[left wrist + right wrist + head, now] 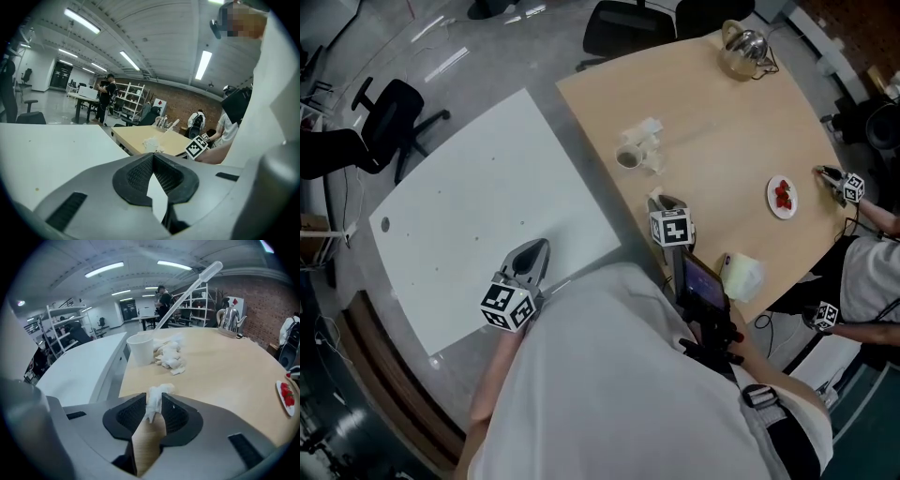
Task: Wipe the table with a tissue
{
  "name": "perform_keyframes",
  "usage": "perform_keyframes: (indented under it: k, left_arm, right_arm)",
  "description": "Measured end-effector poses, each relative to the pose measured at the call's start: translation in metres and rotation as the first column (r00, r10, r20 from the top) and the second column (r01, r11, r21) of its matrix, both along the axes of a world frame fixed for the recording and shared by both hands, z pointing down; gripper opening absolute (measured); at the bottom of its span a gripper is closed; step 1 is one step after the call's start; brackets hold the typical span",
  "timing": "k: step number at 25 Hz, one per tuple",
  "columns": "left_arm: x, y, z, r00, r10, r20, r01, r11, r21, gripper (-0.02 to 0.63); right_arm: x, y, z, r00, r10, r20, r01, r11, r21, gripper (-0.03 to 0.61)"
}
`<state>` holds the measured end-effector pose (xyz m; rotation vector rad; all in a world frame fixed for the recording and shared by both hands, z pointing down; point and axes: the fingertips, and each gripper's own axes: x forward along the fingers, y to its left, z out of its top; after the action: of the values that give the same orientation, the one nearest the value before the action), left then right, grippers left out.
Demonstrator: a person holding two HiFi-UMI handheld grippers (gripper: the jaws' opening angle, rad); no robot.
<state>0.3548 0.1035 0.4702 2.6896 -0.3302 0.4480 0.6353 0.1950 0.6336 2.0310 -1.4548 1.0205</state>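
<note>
Now the right tool (pixel 153 400) pinches a tissue (pixel 161 389) above the tabletop's (pixel 731 122) edge for wiping; left tool (pixel 153 156) closed, empty.

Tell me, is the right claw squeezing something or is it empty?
Squeezing. The right claw is shut on a white tissue, which the right gripper view shows pinched at its tip.

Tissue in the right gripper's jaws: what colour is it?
The tissue is white; clearest in right gripper view.
</note>
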Motion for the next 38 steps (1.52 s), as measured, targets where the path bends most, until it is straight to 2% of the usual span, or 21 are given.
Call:
perform_keyframes:
  k: [5, 9, 11, 15, 22, 28, 32, 34, 36, 38]
  left_arm:
    - [0.006, -0.007, 0.004, 1.000, -0.010, 0.013, 0.010, 1.000, -0.009, 0.006]
    - [0.008, -0.013, 0.004, 1.000, -0.021, 0.023, 0.021, 1.000, -0.014, 0.006]
    - [0.007, -0.014, 0.003, 0.999, -0.032, 0.027, 0.033, 0.999, -0.019, 0.006]
    - [0.011, -0.013, 0.006, 0.999, -0.037, 0.039, 0.038, 0.999, -0.030, 0.006]
    - [0.001, -0.019, 0.006, 0.995, -0.088, 0.057, 0.089, 0.996, -0.016, 0.006]
    - [-0.040, -0.016, 0.009, 0.976, -0.202, 0.080, 0.204, 0.979, -0.021, 0.006]
    - [-0.073, -0.013, 0.009, 0.956, -0.280, 0.085, 0.283, 0.959, -0.025, 0.006]
    - [-0.087, -0.012, 0.009, 0.948, -0.309, 0.081, 0.312, 0.950, -0.028, 0.006]
    - [-0.098, -0.012, 0.009, 0.943, -0.325, 0.073, 0.328, 0.944, -0.033, 0.006]
    - [-0.108, -0.012, 0.009, 0.943, -0.326, 0.063, 0.329, 0.944, -0.035, 0.006]
  right_arm:
    - [0.004, -0.003, 0.010, 1.000, -0.010, 0.010, 0.011, 0.999, -0.046, 0.094]
    - [0.003, -0.003, 0.010, 0.998, -0.056, 0.013, 0.056, 0.997, -0.060, 0.077]
    - [0.000, -0.002, 0.007, 0.997, -0.051, 0.052, 0.053, 0.998, -0.036, 0.066]
    - [-0.004, -0.011, -0.013, 0.986, -0.009, 0.166, -0.008, 0.995, 0.100, 0.058]
    - [-0.061, -0.060, -0.040, 0.955, -0.220, 0.198, 0.169, 0.955, 0.245, 0.060]
    - [-0.119, -0.095, -0.043, 0.885, -0.410, 0.219, 0.338, 0.891, 0.303, 0.060]
    - [-0.149, -0.109, -0.040, 0.844, -0.504, 0.181, 0.444, 0.848, 0.290, 0.060]
    - [-0.152, -0.112, -0.035, 0.834, -0.536, 0.130, 0.496, 0.832, 0.248, 0.060]
    - [-0.140, -0.113, -0.026, 0.841, -0.538, 0.050, 0.524, 0.835, 0.168, 0.060]
    - [-0.122, -0.113, -0.019, 0.863, -0.504, 0.016, 0.500, 0.860, 0.105, 0.060]
